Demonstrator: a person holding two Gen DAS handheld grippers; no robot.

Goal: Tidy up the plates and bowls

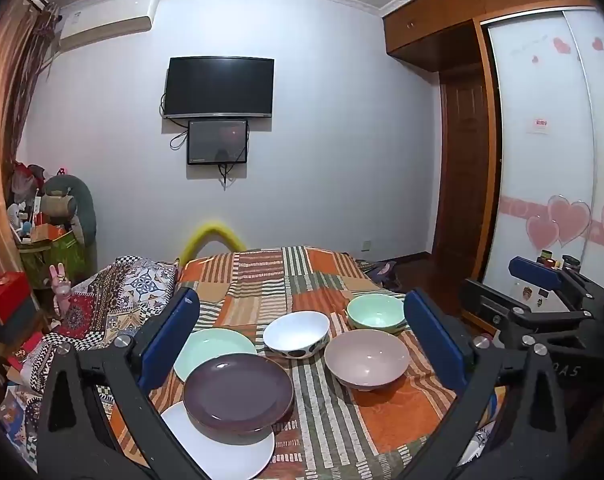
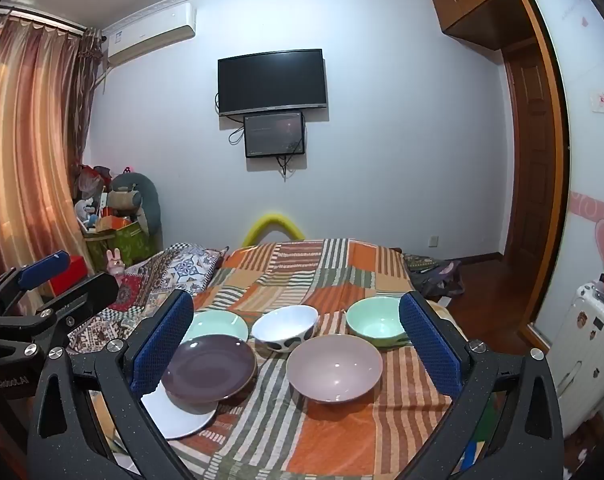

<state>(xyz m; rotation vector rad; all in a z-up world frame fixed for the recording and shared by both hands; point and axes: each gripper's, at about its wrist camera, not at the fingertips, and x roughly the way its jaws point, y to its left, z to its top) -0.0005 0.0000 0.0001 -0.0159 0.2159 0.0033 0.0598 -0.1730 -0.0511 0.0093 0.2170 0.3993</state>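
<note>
On the striped bedspread lie three plates: a purple plate resting partly on a white plate, with a mint plate behind. Three bowls stand to the right: a white spotted bowl, a pink bowl and a mint bowl. My left gripper is open and empty, above the near edge. My right gripper is open and empty beside it, and shows in the left wrist view.
A patterned pillow lies left of the plates. A wardrobe with sliding doors stands on the right, and a white suitcase stands right of the bed. Clutter and a green box sit in the far left corner.
</note>
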